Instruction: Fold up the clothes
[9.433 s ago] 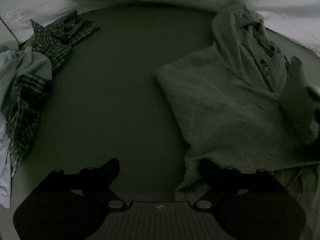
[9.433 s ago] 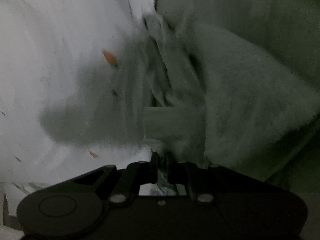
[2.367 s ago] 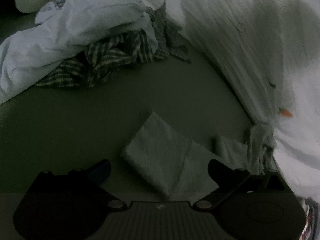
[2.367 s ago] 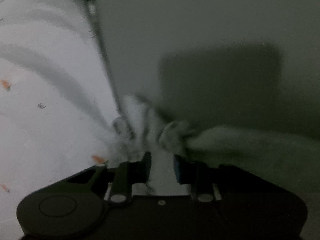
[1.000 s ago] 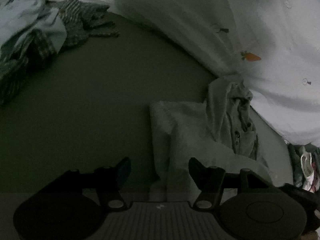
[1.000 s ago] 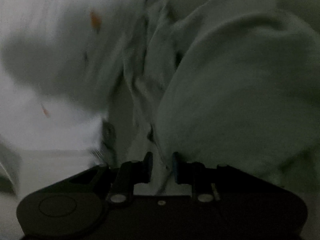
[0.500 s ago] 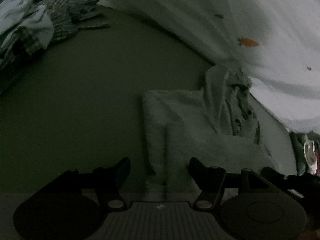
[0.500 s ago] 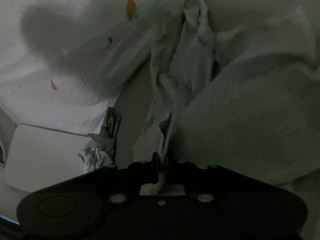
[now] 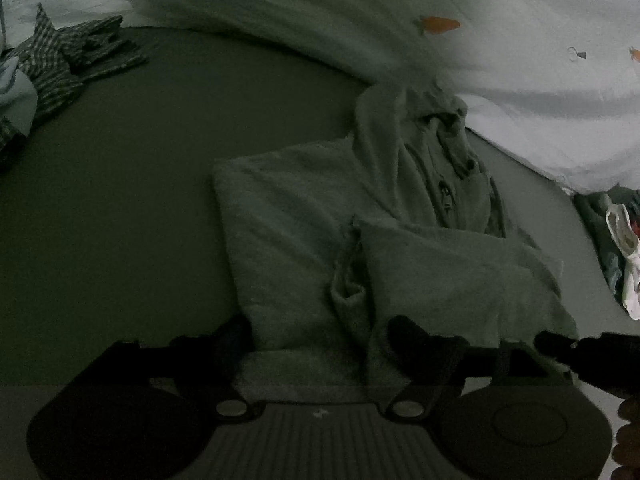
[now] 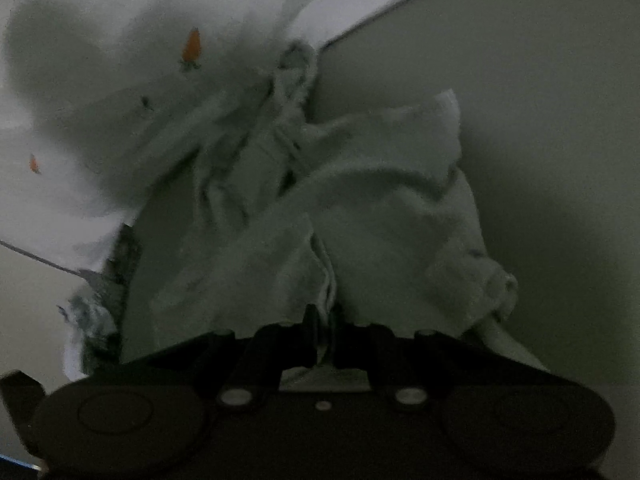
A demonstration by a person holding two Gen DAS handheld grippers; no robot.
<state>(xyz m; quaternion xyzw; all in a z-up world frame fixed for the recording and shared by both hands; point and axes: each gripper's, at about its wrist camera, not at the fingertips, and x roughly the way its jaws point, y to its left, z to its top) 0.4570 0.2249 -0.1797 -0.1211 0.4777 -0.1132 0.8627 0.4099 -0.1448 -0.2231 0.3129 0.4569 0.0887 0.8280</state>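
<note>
A grey fleece garment (image 9: 304,216) with a buttoned collar lies partly folded on the dark green surface (image 9: 140,168). One side is folded over into a raised flap (image 9: 452,276). My left gripper (image 9: 320,336) is open, and its fingers straddle the garment's near edge. In the right wrist view the same grey garment (image 10: 360,216) bunches up in front of my right gripper (image 10: 320,320), whose fingers are shut on a fold of its edge. The right gripper's black body (image 9: 592,352) shows at the lower right of the left wrist view.
A white sheet with small carrot prints (image 9: 480,40) drapes along the back and right. A plaid shirt and a pale blue cloth (image 9: 44,72) lie heaped at the far left. More crumpled laundry (image 9: 620,248) sits at the right edge. A hand (image 9: 628,440) shows at the lower right.
My left gripper has moved forward, so the garment's near edge now lies between its open fingers. The right gripper, still shut on the cloth, has carried the folded side further over the garment.
</note>
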